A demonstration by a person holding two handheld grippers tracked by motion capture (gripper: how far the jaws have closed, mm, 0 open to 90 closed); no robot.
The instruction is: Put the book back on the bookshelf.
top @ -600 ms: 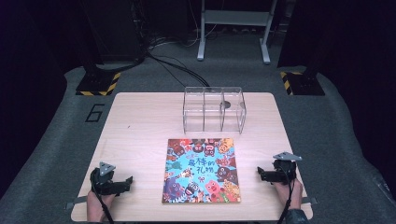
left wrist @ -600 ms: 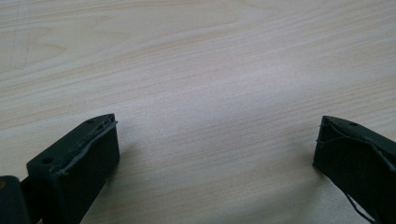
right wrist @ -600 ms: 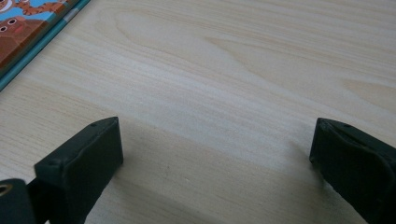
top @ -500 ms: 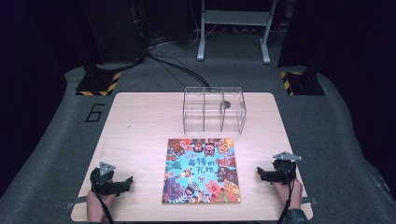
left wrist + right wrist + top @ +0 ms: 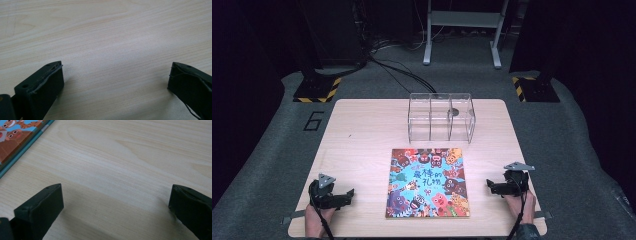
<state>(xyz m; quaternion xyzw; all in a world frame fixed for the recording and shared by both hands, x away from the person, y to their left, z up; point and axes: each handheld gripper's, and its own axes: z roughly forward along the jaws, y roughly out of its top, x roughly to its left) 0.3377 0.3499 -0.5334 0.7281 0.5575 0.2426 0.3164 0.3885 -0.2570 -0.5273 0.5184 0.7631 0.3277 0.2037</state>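
We see a pale wooden table (image 5: 362, 130) on grey carpet (image 5: 272, 150) in a dark room. The picture book (image 5: 427, 182) lies flat between our left gripper (image 5: 347, 196) and right gripper (image 5: 490, 186), both spread wide over bare wood, gripping nothing.

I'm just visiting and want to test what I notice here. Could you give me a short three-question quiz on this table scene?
1. True or false: the picture book lies flat between the two tools.
2. How many compartments does the clear box have: A two, B three, C five?
3. Fill in: the jaws of the left tool and the right tool both stand ____, with bare table between them.

Key: 1 true; 2 B; 3 open.
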